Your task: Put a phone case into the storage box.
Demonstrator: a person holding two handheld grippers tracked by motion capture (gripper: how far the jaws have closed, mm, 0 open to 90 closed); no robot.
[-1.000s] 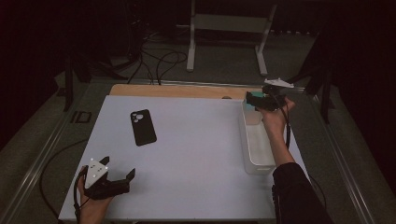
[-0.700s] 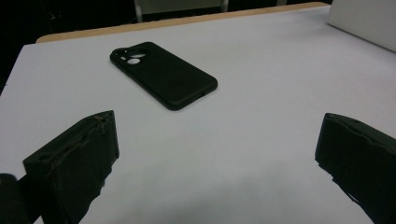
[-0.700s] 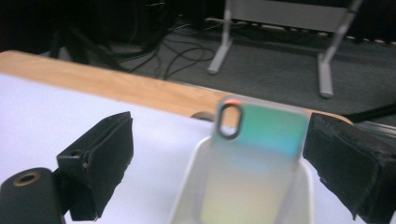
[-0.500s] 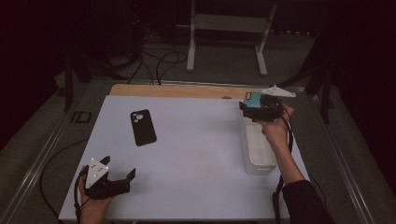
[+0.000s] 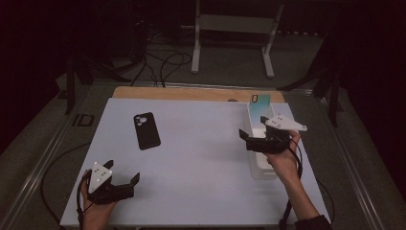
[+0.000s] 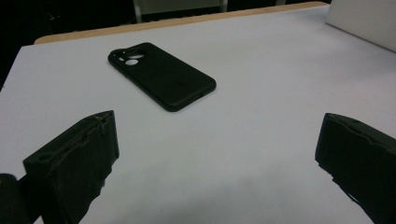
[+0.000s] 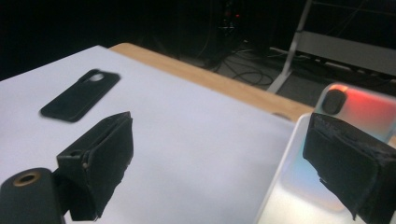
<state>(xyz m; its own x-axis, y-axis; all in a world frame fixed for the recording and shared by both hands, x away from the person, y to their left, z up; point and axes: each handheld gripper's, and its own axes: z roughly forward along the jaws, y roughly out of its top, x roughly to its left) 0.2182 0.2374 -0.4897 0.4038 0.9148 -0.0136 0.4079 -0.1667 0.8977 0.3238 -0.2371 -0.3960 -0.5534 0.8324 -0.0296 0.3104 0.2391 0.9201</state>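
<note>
Dark flooring with loose cables [image 5: 160, 60] and a white metal stand [image 5: 234, 28] is surrounding the work area at the 12 o'clock side of the high view. A white table top [image 5: 201, 163] with a wooden strip [image 5: 191, 93] along its far edge is carrying the items. A black phone case [image 5: 146, 130] is lying flat, camera cut-out toward 12 o'clock, in the 10 o'clock part of the surface; the left gripper view is showing the same case [image 6: 163, 77] lying ahead of the jaws and well apart from them. The left gripper [image 5: 125, 186] is resting at the 7 o'clock corner of the table, held in the person's left hand [image 5: 95, 211], with its jaws standing wide apart and nothing between them. The right gripper [image 5: 245, 139] is hanging at the 3 o'clock side, held in the right hand [image 5: 282, 163], just over the near wall of a clear plastic bin [image 5: 258, 167]. Its jaws are also standing wide apart and gripping nothing. A phone with a pale iridescent back [image 5: 261, 106] is leaning upright at the far end of the bin; the right gripper view is showing it [image 7: 359, 109] just beyond the right-hand jaw, blurred.
</note>
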